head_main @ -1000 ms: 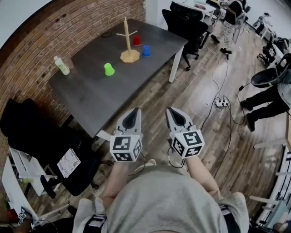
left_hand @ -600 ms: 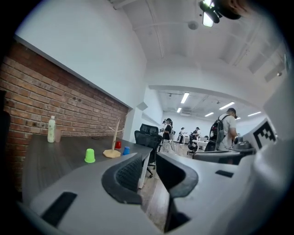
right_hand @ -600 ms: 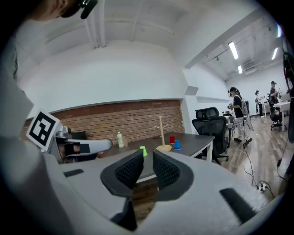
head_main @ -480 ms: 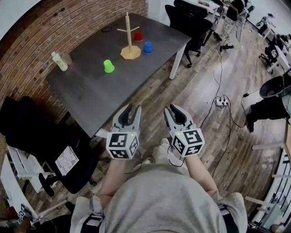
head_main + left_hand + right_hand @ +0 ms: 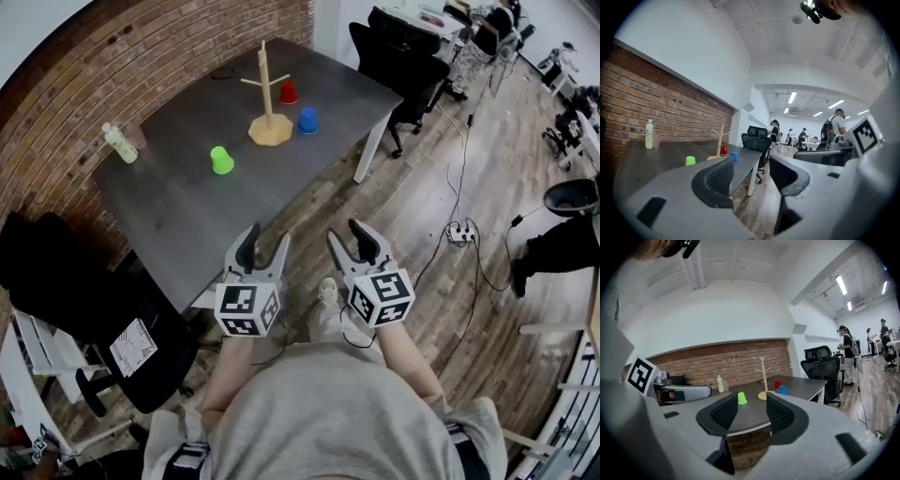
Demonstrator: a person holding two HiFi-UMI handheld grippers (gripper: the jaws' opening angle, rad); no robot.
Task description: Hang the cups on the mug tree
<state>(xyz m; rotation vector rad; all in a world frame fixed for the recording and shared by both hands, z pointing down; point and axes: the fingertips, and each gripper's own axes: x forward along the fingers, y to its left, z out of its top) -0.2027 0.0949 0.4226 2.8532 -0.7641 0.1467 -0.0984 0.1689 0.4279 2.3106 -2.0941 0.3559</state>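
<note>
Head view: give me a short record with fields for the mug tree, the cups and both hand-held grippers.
mug tree: upright on table, pegs bare
red cup: on table, by the tree
blue cup: on table, by the tree's base
green cup: on table, apart from tree
left hand-held gripper: jaws opening, empty, short of table
right hand-held gripper: jaws opening, empty, short of table

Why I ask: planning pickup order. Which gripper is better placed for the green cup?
Left, probably. The green cup sits left of the mug tree, more in line with the left gripper than the right gripper. Both hover short of the table, jaws opening, empty.
</note>
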